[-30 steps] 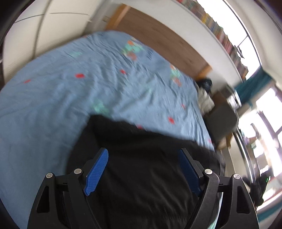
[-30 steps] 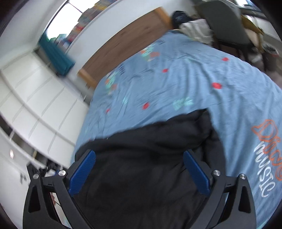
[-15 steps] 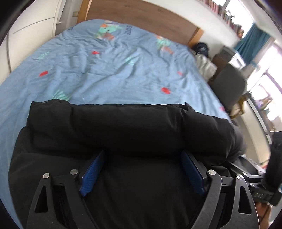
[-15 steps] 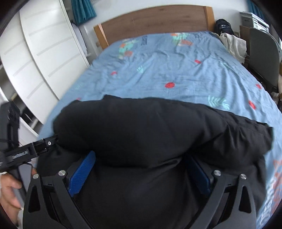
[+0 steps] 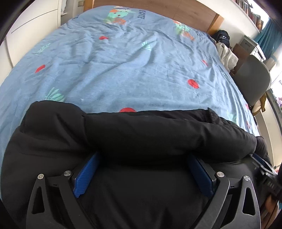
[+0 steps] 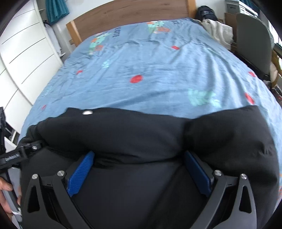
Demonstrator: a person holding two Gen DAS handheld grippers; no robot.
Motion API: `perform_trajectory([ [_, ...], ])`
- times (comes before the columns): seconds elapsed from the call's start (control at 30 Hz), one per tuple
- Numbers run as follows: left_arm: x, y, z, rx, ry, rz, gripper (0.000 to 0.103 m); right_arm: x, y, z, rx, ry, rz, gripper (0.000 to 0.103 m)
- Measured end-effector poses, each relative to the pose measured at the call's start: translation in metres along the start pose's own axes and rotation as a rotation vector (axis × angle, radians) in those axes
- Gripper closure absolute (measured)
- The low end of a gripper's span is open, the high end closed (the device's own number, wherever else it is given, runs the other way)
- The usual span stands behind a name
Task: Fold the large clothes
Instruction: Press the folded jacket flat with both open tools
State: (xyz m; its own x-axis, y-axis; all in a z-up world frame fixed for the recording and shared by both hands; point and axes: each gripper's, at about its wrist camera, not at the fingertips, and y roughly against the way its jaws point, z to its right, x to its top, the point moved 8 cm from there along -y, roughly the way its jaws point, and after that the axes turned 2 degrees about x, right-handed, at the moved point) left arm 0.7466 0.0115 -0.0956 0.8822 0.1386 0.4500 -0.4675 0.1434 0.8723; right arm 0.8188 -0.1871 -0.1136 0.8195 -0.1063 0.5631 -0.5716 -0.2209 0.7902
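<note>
A large black padded jacket [image 5: 141, 133] lies on the near end of the bed; it also fills the lower half of the right wrist view [image 6: 141, 137]. My left gripper [image 5: 143, 158] is open, its blue pads pushed under a thick fold of the jacket, tips hidden. My right gripper [image 6: 139, 156] is open the same way, tips under the fold. A silver snap [image 6: 87, 112] shows on the jacket's far edge. Each gripper shows at the edge of the other's view.
The bed has a blue printed cover [image 5: 123, 67] and a wooden headboard [image 6: 123, 15]. White wardrobe doors [image 6: 23, 58] stand on the left. A grey chair [image 5: 252, 82] and a pile of clothes [image 5: 226, 54] are by the bed's right side.
Both grippers swung round to face the headboard and slid under a thick fold of the jacket. The fold has risen and now covers the pad tips.
</note>
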Motion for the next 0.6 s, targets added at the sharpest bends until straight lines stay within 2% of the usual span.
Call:
perform_trajectory([
  [0.1,0.001,0.004,-0.017,0.033,-0.007,-0.008,0.005,-0.005,0.005,0.034,-0.026,-0.043,-0.01,0.002],
  [0.17,0.0,0.01,-0.038,0.06,0.035,-0.017,0.005,-0.01,0.013,0.064,-0.107,-0.069,-0.011,0.002],
  [0.27,-0.007,0.023,-0.064,0.091,0.088,-0.023,0.005,-0.022,0.024,0.1,-0.166,-0.129,-0.036,0.002],
  [0.33,-0.013,0.038,-0.072,0.088,0.105,0.001,0.007,-0.029,0.035,0.11,-0.166,-0.15,-0.035,0.002],
  [0.47,-0.026,0.074,-0.073,0.015,0.108,0.064,0.007,-0.036,0.072,0.095,-0.109,-0.093,0.018,0.002],
  [0.6,-0.046,0.09,-0.065,0.012,0.068,0.088,0.007,-0.044,0.101,0.066,-0.039,-0.056,0.079,0.002],
])
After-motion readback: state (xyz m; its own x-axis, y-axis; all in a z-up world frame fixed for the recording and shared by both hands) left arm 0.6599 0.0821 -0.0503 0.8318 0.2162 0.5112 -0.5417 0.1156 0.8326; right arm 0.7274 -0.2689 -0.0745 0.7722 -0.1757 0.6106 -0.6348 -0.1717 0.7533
